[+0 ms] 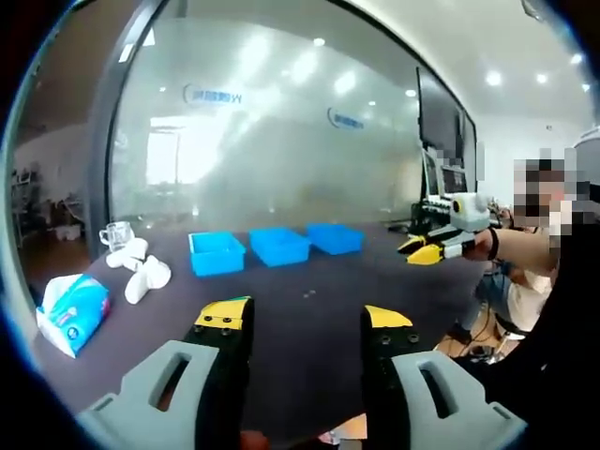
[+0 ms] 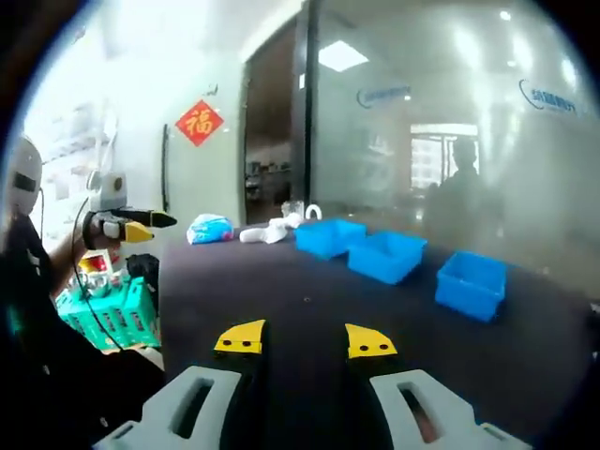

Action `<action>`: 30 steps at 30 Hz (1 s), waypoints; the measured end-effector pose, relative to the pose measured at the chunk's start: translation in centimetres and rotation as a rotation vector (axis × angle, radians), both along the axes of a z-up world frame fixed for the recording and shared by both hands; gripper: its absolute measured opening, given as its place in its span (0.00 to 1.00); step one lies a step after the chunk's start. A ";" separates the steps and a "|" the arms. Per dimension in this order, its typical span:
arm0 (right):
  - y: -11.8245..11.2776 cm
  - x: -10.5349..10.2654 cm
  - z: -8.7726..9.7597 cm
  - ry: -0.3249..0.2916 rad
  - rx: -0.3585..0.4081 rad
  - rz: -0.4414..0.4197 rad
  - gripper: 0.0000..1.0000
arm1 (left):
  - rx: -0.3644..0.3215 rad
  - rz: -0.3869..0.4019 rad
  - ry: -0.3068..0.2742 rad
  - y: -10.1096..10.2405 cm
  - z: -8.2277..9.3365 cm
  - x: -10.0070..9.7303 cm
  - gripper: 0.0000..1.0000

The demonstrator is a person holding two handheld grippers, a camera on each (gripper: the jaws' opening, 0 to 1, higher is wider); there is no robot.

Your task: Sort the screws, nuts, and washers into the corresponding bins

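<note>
Screws, nuts and washers are what you are sorting, and only a few tiny pale specks [image 1: 310, 294] on the dark matte tabletop [image 1: 309, 328] can be made out; they are too small to tell which is which. Judging by their kind, they will be light, hard, smooth metal, prone to skating or rolling away, so take each across its widest flat sides and press straight down onto the table as you close.

In the left gripper view they lie in the middle of the table, between your jaws and the bins, well apart from both. Another speck [image 2: 307, 301] shows in the right gripper view, just ahead of the jaw tips.

Three open blue plastic rectangular bins stand in a row at the far side: the left blue bin [image 1: 217, 253], the middle blue bin [image 1: 279, 246] and the right blue bin [image 1: 335, 237]. Their contents are hidden from here.

Your left gripper [image 1: 305, 317], grey with yellow-tipped black jaws, hangs above the table with its jaws wide apart and nothing between them. Your right gripper [image 2: 304, 339] also has its jaws apart and bare.

Off to one end sit a blue-and-white soft tissue pack [image 1: 71, 312], some white rounded objects [image 1: 141, 270] and a clear glass mug [image 1: 116, 234]
</note>
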State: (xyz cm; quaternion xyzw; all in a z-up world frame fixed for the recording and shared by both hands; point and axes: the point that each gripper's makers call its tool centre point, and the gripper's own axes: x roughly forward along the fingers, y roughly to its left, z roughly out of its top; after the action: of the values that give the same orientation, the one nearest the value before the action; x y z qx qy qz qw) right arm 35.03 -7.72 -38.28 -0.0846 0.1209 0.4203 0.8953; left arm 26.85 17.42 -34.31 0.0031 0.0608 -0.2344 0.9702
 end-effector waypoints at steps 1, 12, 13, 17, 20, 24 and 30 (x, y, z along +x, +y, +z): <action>0.2 0.0 -0.1 0.009 -0.013 0.011 0.26 | 0.002 -0.002 0.001 -0.1 0.0 0.0 0.41; 3.6 0.1 -1.0 0.059 -0.248 0.237 0.27 | 0.007 -0.026 0.020 -0.6 -0.3 -0.3 0.41; 3.7 0.3 -0.9 0.063 -0.248 0.240 0.27 | 0.006 -0.026 0.020 -0.6 -0.3 -0.3 0.41; 4.9 1.5 -0.3 0.088 -0.258 0.260 0.26 | 0.004 -0.024 0.021 -0.6 -0.3 -0.4 0.41; 5.9 2.4 -0.2 0.100 -0.280 0.274 0.25 | 0.009 -0.020 0.024 -0.3 -0.4 -0.4 0.41; 6.8 4.2 -0.5 0.114 -0.336 0.300 0.23 | 0.011 -0.015 0.028 -0.1 -0.6 -0.4 0.41; 8.7 5.0 -1.8 0.148 -0.436 0.392 0.23 | 0.003 -0.015 0.024 -0.1 -0.4 -0.4 0.41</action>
State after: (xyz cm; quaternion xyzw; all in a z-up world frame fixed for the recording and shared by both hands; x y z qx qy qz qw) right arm 40.02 0.95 -40.11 -0.2658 0.2545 0.5543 0.7466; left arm 26.45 17.35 -34.67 0.0024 0.0727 -0.2415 0.9677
